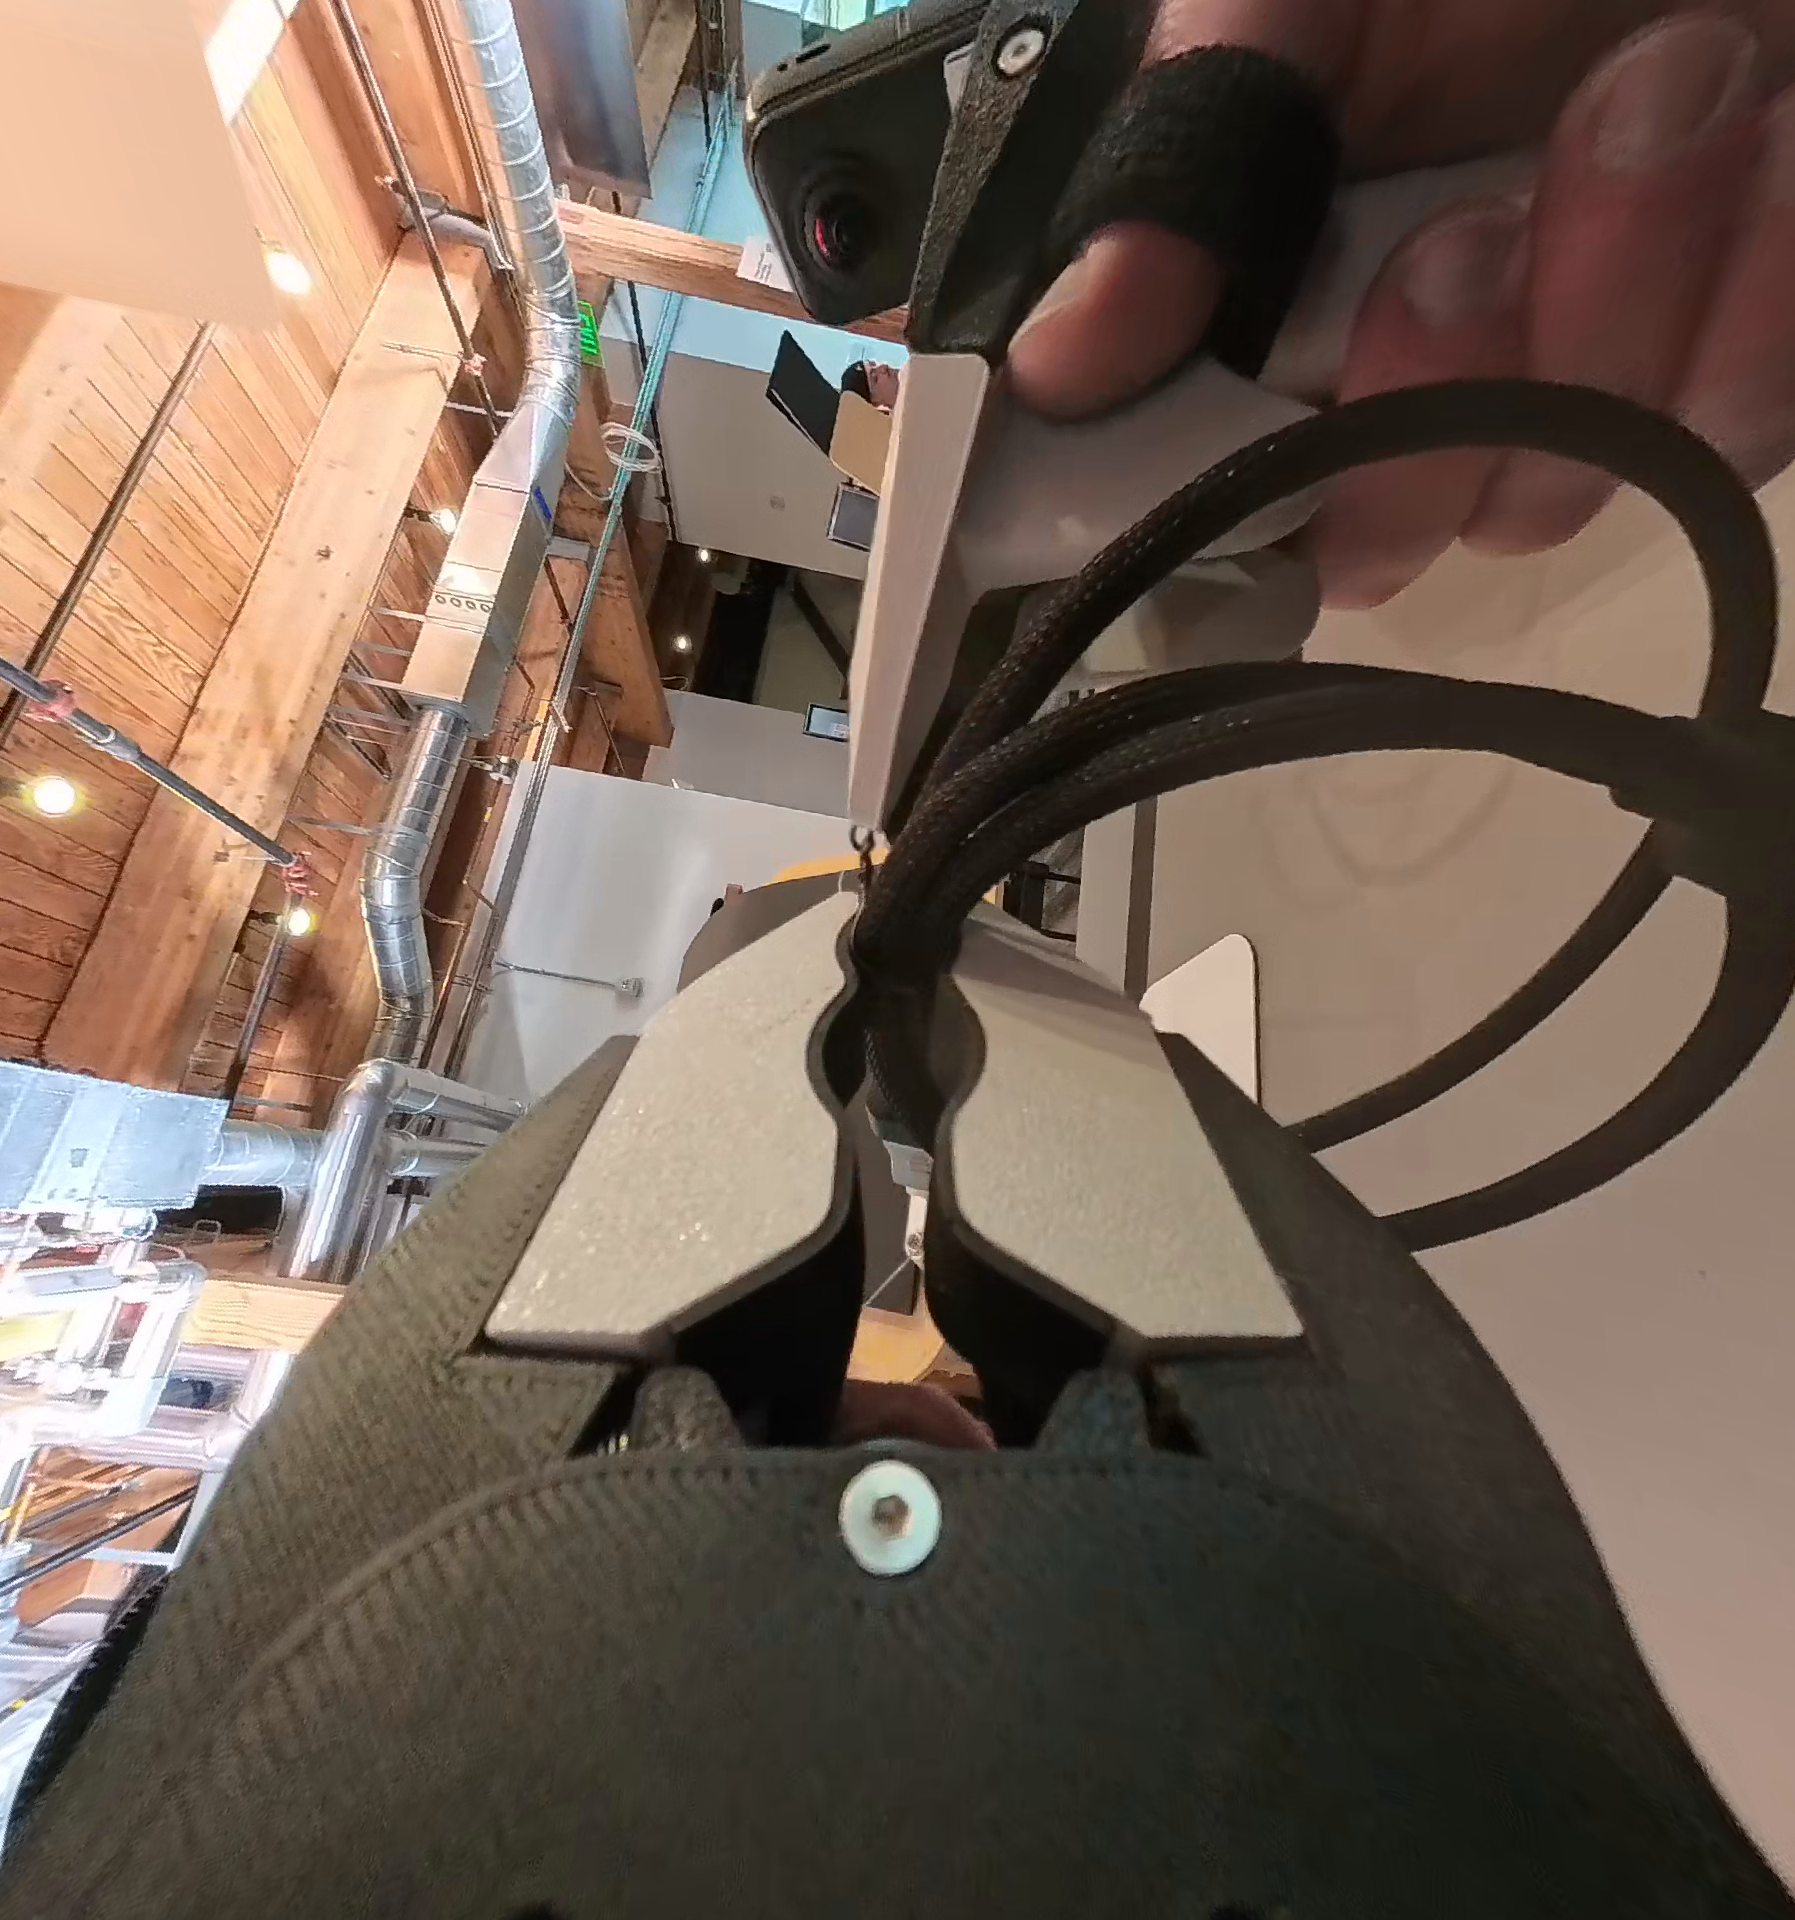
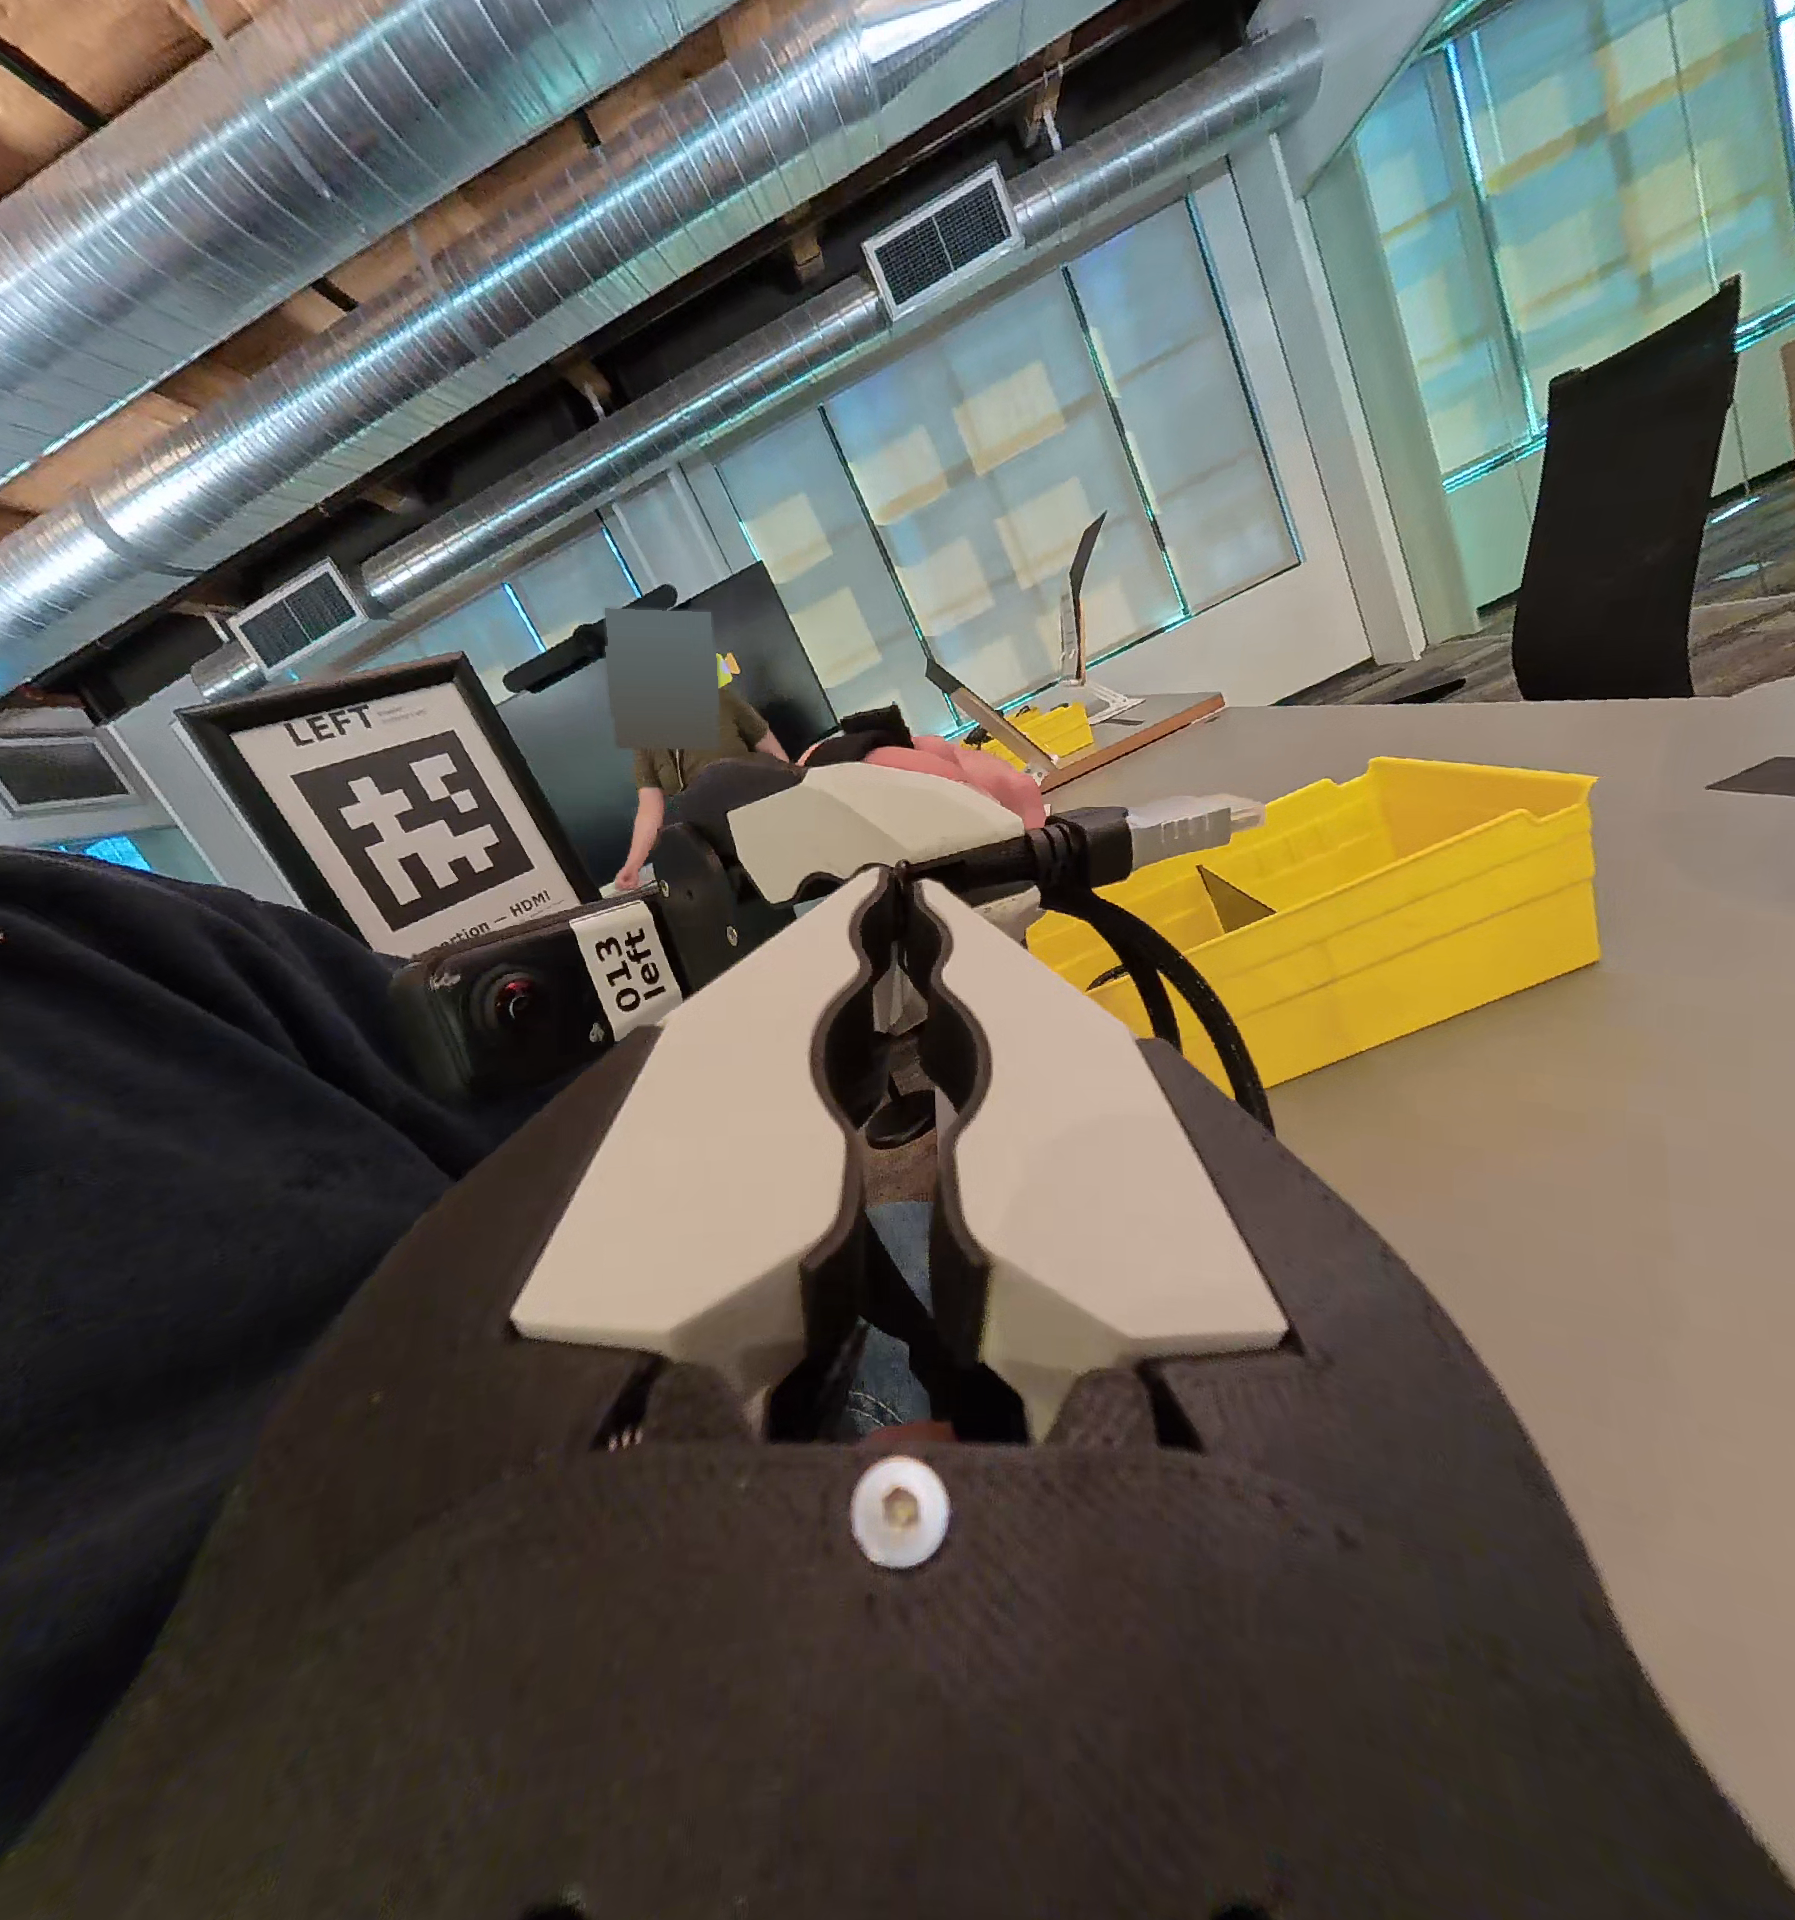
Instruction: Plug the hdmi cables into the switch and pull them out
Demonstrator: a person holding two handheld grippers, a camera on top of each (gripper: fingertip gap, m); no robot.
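My left gripper is shut on a bundle of black braided HDMI cable, held in the air and tilted up toward the ceiling. The cable loops off to the right and ends in a black plug with a silver tip. In the right wrist view the left gripper points right, with the plug sticking out past its tips. My right gripper is shut, its tips right against the cable beside the left gripper. I cannot tell whether it pinches the cable. No switch is in view.
A yellow bin with a dark divider sits on the grey table just behind the grippers. A framed marker sign stands at the left, by a dark sleeve. A black chair stands far right. A person stands in the background. Left and right tips are no more than a few centimetres apart.
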